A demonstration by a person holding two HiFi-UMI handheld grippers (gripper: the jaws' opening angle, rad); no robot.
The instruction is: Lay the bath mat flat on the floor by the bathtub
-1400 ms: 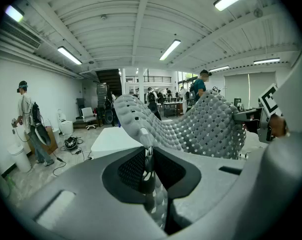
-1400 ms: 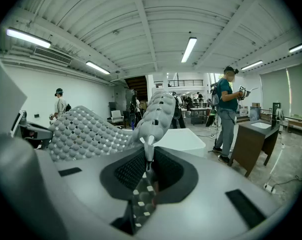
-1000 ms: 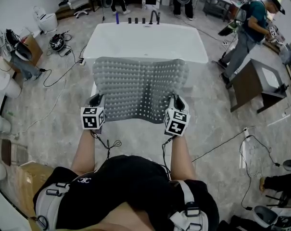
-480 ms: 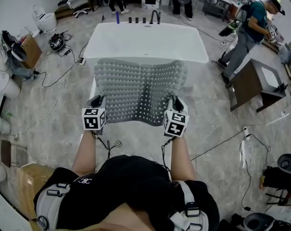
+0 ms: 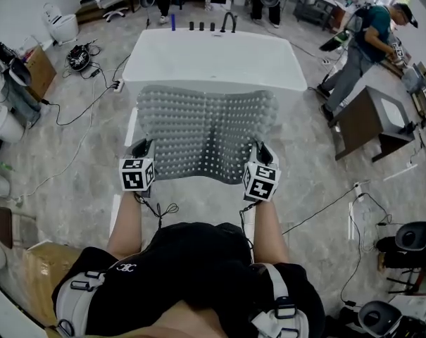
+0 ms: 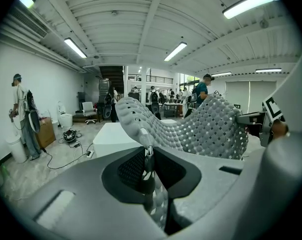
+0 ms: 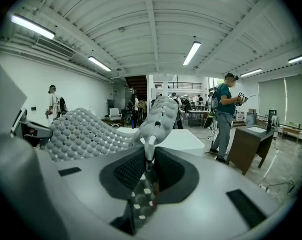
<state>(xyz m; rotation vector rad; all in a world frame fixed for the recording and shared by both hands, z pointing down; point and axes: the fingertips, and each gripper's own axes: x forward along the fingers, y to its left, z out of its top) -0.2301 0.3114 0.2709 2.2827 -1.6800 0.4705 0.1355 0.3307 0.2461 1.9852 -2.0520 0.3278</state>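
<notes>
**Head view.** The bath mat (image 5: 205, 129), grey and studded, hangs stretched between two hand-held tools, clear of the floor (image 5: 72, 167). The left tool (image 5: 140, 148) takes the near left corner and the right tool (image 5: 262, 155) the near right corner. From both tools the mat runs forward towards the white bathtub (image 5: 213, 58). Its far edge lies near the tub's near side; whether it touches the tub cannot be told. The mat's long axis runs from tool to tool, parallel to that side of the tub. Neither hand is nearer the tub; the two stand about level.

**Left gripper view.** The left tool's jaws are pressed onto the mat's edge, pinching a thin fold between the pads. The mat rises ahead and arches to the right, where the right tool (image 6: 264, 125) holds the other corner.

**Right gripper view.** The right tool's jaws likewise pinch the mat's edge. The sheet sags to the left towards the left tool (image 7: 27, 129), with the tub directly beyond.

**Judgement.** Laying the mat flat calls for both tools to sink together, so that the long axis stays parallel to the tub.
</notes>
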